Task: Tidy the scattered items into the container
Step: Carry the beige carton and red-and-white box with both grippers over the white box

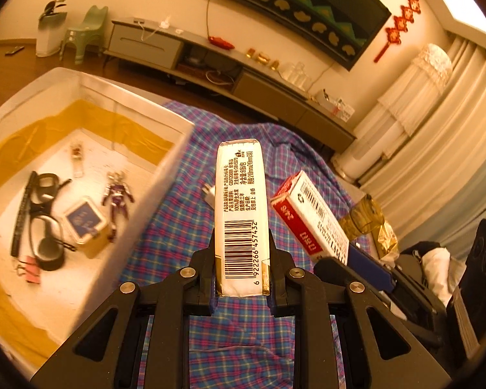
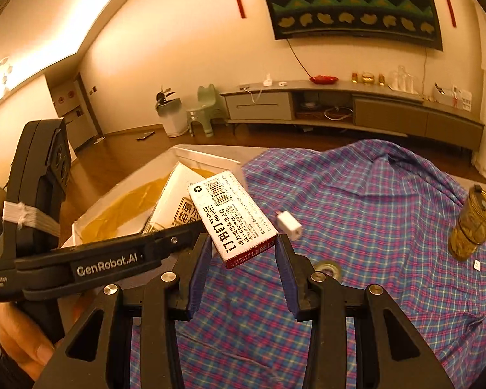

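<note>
The near end of the tissue pack [image 1: 242, 214] is hidden between the pads, the container [image 1: 81, 81] is cut off at the left edge, and its blurred contents, perhaps glasses [image 1: 45, 220], are hardly told.

Staples box [image 2: 235, 218] reads "STAPLES No.0012"; left gripper [image 2: 178, 227] reads "GenRobot.AI".

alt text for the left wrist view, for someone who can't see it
The left gripper holds a white tissue pack above a plaid cloth. To its left, a white container holds glasses and a toy figure.
</note>
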A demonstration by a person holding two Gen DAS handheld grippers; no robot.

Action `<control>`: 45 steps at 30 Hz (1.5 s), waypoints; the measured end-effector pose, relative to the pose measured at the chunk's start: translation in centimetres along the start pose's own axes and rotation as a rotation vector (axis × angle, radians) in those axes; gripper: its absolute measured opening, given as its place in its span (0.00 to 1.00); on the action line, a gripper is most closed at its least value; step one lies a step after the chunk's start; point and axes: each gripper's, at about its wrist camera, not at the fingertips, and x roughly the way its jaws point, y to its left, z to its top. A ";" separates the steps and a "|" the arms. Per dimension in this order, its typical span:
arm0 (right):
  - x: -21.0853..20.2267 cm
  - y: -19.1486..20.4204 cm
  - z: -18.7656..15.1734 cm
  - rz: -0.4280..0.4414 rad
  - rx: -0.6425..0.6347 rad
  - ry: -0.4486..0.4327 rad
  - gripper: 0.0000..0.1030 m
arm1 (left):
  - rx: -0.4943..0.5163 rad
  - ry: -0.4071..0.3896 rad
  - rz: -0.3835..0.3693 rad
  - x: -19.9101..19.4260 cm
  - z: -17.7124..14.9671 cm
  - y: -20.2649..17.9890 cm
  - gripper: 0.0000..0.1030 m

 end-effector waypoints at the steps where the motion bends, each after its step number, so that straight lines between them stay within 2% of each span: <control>1: 0.0 0.5 0.0 0.003 -0.004 -0.001 0.41 | -0.005 -0.008 -0.001 -0.6 0.1 0.5 0.22; 14: 0.4 6.9 -0.3 0.031 -0.041 -0.009 0.40 | -0.064 -0.065 0.008 -4.9 1.0 5.4 0.22; 27: 1.3 9.3 1.2 0.048 -0.052 -0.027 0.40 | -0.156 -0.090 0.029 -7.0 2.4 10.6 0.22; 35: 3.3 10.4 2.2 0.082 -0.059 -0.003 0.40 | -0.251 -0.119 0.043 -8.2 3.8 14.8 0.22; 45: 8.9 11.1 4.5 0.110 -0.079 0.088 0.40 | -0.338 -0.118 0.060 -8.1 4.6 18.2 0.22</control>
